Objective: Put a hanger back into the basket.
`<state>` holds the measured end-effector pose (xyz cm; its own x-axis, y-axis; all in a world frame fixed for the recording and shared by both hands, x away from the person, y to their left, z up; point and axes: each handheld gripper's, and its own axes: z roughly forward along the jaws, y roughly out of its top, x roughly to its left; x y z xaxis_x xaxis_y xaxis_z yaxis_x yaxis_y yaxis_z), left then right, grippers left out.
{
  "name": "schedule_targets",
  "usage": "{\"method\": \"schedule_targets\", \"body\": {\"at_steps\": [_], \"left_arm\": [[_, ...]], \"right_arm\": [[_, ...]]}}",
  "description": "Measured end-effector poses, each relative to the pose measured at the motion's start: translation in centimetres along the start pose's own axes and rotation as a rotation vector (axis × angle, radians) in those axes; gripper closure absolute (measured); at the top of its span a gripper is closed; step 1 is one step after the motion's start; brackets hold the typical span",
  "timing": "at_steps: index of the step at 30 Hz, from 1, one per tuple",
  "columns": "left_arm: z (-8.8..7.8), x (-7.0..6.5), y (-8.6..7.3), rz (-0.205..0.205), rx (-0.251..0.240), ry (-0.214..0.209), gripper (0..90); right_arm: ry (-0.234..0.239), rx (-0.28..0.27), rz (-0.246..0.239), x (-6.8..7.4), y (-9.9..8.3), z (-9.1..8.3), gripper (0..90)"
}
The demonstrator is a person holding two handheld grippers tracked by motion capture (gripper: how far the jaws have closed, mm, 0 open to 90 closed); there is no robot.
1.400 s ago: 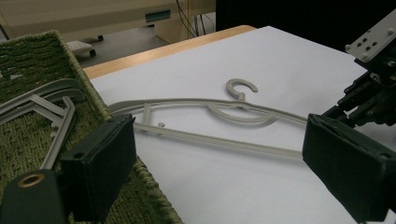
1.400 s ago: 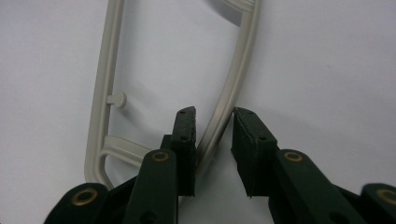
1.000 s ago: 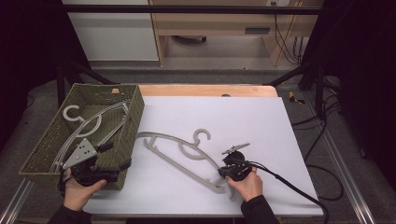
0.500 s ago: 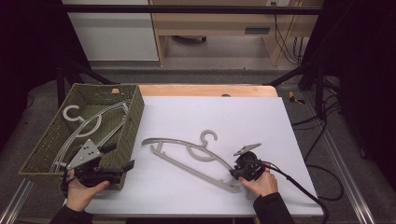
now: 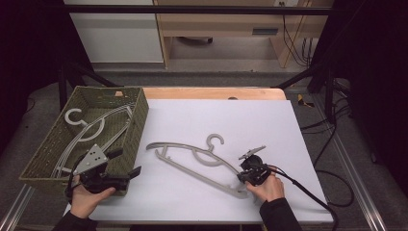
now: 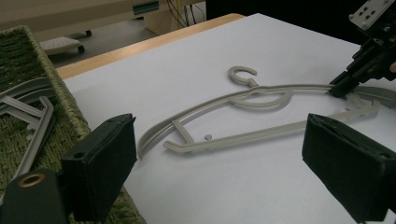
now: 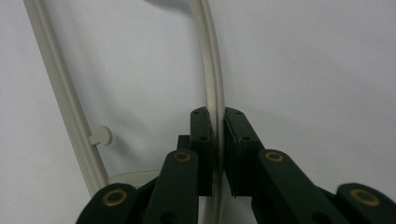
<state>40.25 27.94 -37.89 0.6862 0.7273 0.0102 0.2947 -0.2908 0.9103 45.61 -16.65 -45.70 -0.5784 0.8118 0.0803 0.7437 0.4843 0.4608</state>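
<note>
From the high view, a grey hanger (image 5: pixel 197 161) lies flat on the white bench (image 5: pixel 269 125), right of the green basket (image 5: pixel 139 120). The right gripper (image 5: pixel 243 177) has just been closing its jaws on the hanger's near shoulder.

The left gripper view shows its own jaws wide apart and empty beside the basket.

In the right gripper view, the jaws pinch the hanger's curved arm.

A hanger (image 5: pixel 197 161) lies on the white sheet (image 5: pixel 216 120) in the middle of the table. Left of it stands a basket (image 5: pixel 139 113) (more hangers (image 5: pixel 91 132) lie inside). The left gripper (image 5: pixel 126 163) sits at the basket's near corner, and the right gripper (image 5: pixel 242 174) is at the hanger's right end.
</note>
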Motion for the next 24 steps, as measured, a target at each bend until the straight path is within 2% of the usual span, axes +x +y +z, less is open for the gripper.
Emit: {"method": "schedule_targets", "body": {"at_steps": [2,3,4,6,7,12,17,22,24], "left_arm": [[0.0,0.0,0.0,0.0,-0.001,0.0,9.5],[-0.1,0.0,0.0,0.0,-0.001,-0.002,9.5],[0.0,0.0,0.0,0.0,0.0,-0.003,9.5],[0.0,0.0,0.0,0.001,0.003,-0.002,9.6],[0.0,-0.1,0.1,0.003,0.004,-0.003,9.6],[0.2,-0.4,0.2,0.012,0.009,-0.01,9.6],[0.7,-0.8,0.5,0.031,0.028,-0.018,9.6],[1.2,-1.4,1.4,0.059,0.061,-0.035,9.2],[1.3,-1.6,1.9,0.071,0.069,-0.041,9.1]], "right_arm": [[0.019,-0.004,0.008,-0.3,0.0,0.0,83.2],[0.032,-0.012,0.036,-0.2,0.1,-0.1,83.3],[0.041,-0.021,0.038,-0.4,0.0,-0.2,83.3],[0.032,-0.037,0.023,-0.6,0.0,-0.6,83.4],[0.036,-0.05,0.041,-0.5,0.0,-0.8,83.4],[0.051,-0.078,0.024,-0.7,-0.1,-1.8,83.6],[0.089,-0.095,0.022,-0.9,-0.2,-2.9,83.6],[0.139,-0.141,-0.072,-1.0,-0.4,-4.6,83.5],[0.136,-0.157,-0.116,-0.9,-0.5,-5.1,83.5]]}}
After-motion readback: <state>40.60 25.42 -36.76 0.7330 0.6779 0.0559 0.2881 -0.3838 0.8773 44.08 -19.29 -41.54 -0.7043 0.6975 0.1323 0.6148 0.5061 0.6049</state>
